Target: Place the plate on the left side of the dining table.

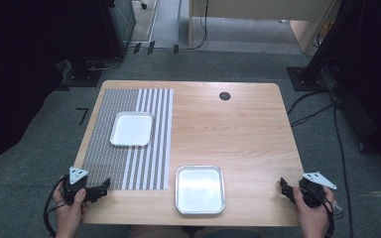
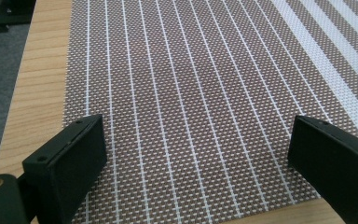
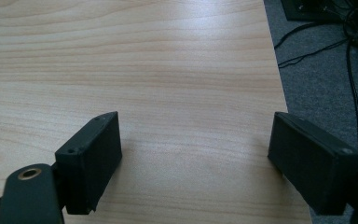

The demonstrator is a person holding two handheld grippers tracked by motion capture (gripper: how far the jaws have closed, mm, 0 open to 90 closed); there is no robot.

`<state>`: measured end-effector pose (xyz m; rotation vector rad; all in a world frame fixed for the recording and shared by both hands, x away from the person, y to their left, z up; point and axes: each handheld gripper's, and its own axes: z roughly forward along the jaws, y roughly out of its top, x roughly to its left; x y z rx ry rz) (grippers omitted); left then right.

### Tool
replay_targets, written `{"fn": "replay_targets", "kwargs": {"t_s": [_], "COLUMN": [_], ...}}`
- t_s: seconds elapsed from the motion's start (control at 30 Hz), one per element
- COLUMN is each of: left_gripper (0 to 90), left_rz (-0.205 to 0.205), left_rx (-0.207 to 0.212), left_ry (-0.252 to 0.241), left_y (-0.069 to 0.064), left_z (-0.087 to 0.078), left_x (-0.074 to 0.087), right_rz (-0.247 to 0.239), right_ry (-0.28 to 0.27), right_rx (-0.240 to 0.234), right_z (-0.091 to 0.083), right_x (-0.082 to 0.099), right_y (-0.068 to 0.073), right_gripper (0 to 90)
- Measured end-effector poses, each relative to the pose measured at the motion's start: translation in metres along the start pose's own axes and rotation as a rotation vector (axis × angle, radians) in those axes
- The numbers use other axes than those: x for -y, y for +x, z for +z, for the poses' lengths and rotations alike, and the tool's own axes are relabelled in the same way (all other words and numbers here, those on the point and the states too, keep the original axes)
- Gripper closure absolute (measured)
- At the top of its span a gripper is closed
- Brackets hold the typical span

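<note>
My left gripper [image 1: 104, 186] rests at the near left corner of the wooden table [image 1: 238, 129], at the front edge of a woven striped placemat [image 1: 129, 144]. Seen from the left gripper view, its jaws [image 2: 198, 154] stand wide apart over the placemat [image 2: 191, 84] with nothing between them. My right gripper [image 1: 284, 187] sits at the table's near right corner. In the right gripper view its jaws [image 3: 196, 154] are spread over bare wood [image 3: 121, 60], empty.
A white square tray [image 1: 131, 129] lies on the placemat. A metal square tray [image 1: 200, 189] sits near the front edge, centre. A round black grommet [image 1: 224, 95] is at the back. Cables [image 1: 337, 129] run on the floor to the right.
</note>
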<state>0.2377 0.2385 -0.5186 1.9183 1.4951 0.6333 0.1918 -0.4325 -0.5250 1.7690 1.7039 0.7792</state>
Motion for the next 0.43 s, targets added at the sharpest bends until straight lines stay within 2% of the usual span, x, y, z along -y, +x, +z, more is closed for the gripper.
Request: {"fn": "replay_targets", "kwargs": {"t_s": [0.43], "left_gripper": [4.3], "left_rz": [0.001], "left_rx": [-0.001], "left_ry": [0.001], "left_y": [-0.0002], "left_z": [0.0001], "left_x": [0.0000], "right_rz": [0.009], "right_ry": [0.006], "right_rx": [0.011], "right_z": [0.0006], "right_x": [-0.0004], "right_y": [0.0000], "right_gripper": [13.9]}}
